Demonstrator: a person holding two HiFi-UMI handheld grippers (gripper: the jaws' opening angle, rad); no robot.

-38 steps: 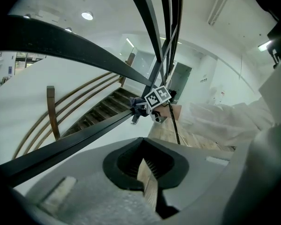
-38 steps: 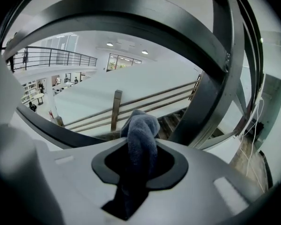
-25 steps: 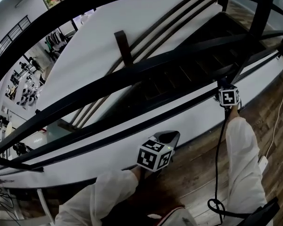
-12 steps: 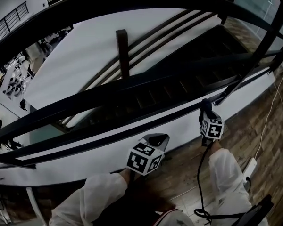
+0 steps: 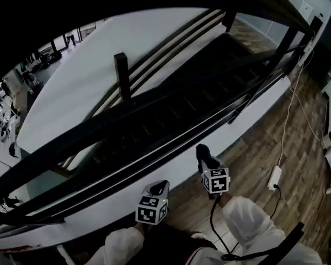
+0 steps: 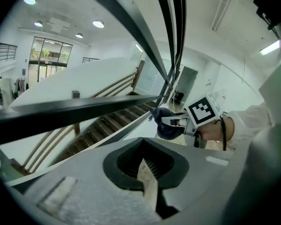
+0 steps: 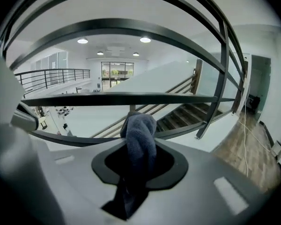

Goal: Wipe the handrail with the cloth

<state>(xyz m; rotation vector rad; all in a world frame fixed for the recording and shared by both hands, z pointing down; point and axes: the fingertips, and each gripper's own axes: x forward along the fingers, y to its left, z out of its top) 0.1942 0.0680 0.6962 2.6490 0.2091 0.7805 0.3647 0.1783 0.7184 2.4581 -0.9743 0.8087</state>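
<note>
My right gripper is pinching the dark blue cloth tight, and my left gripper has its jaws pressed together with nothing in them. The cloth is near the black handrail but I think it is not on it yet, so this is the reaching step, and next I must lift the cloth onto a bar and slide it along. The bars have open gaps and the stairs drop away behind them, so I should stay over the wood floor.
</note>
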